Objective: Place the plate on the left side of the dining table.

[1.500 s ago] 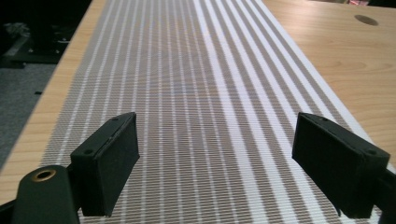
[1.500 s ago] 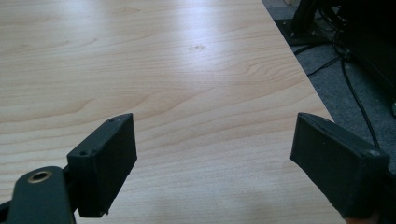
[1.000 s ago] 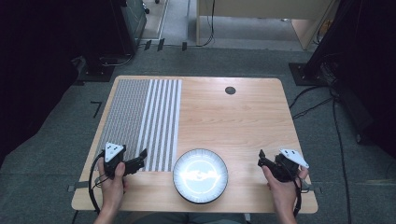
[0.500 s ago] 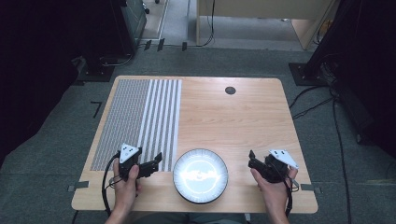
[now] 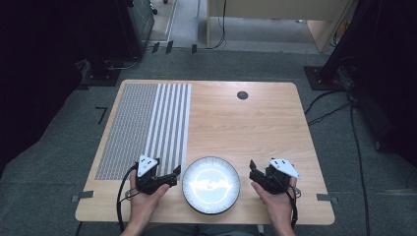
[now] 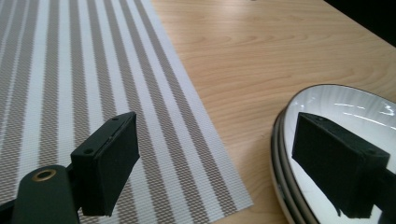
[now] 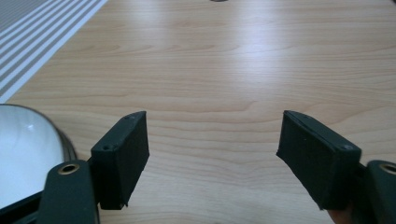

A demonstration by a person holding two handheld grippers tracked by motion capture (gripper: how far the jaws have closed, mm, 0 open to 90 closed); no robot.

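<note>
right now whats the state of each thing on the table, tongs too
left tongs: open, beside the plate's left rim, holding nothing
right tongs: open, over bare wood right of the plate, holding nothing
plate: upright near the table's front edge, empty; looks like a stack
striped mat: flat on the table's left side
table: bare wood, small dark round spot near the back edge

The plate (image 5: pixel 211 185) sits on the desk (image 5: pixel 255 128) at the middle of its near edge. The mat (image 5: pixel 147 128) covers the desk's left part, just beside the plate. The left tongs (image 5: pixel 173 175) flank the plate's left rim, the right tongs (image 5: pixel 253 169) its right.
</note>
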